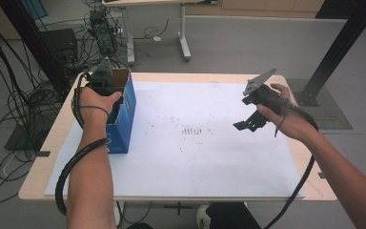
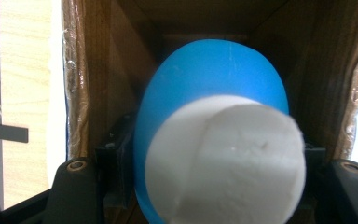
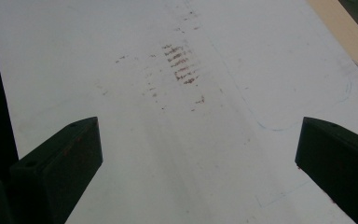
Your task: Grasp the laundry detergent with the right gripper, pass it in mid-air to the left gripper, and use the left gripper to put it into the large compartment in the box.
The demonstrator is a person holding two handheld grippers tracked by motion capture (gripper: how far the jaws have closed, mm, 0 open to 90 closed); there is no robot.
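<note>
While the left gripper (image 1: 106,81) hangs over the open top of the blue cardboard box (image 1: 124,114), its jaws are clamped on a blue-and-white object (image 2: 214,154), seemingly a blue rounded shell with a white cylindrical end; exactly what it is I cannot tell. In the left gripper view the object sits between the box's brown inner walls, already within the mouth, with the box's dark depth beyond it.

Progress, judged: the object appears carried to the box and partly lowered in. What is left is the lowering to the bottom, the release, and the withdrawal of the gripper.

Right gripper (image 1: 248,123): well to the right of the box, held above the white sheet (image 1: 209,167) that covers the table (image 1: 33,186); jaws wide apart, nothing between them.

Surroundings: rust-coloured smudges (image 1: 193,130) on the sheet between the box and the right gripper, with faint pen outlines nearby in the right gripper view. Cables on the floor (image 1: 14,109) left of the box, off the table.

Obstructions: none between object and box interior. The fit looks snug against the box walls, so snagging on a wall is the likely risk.
</note>
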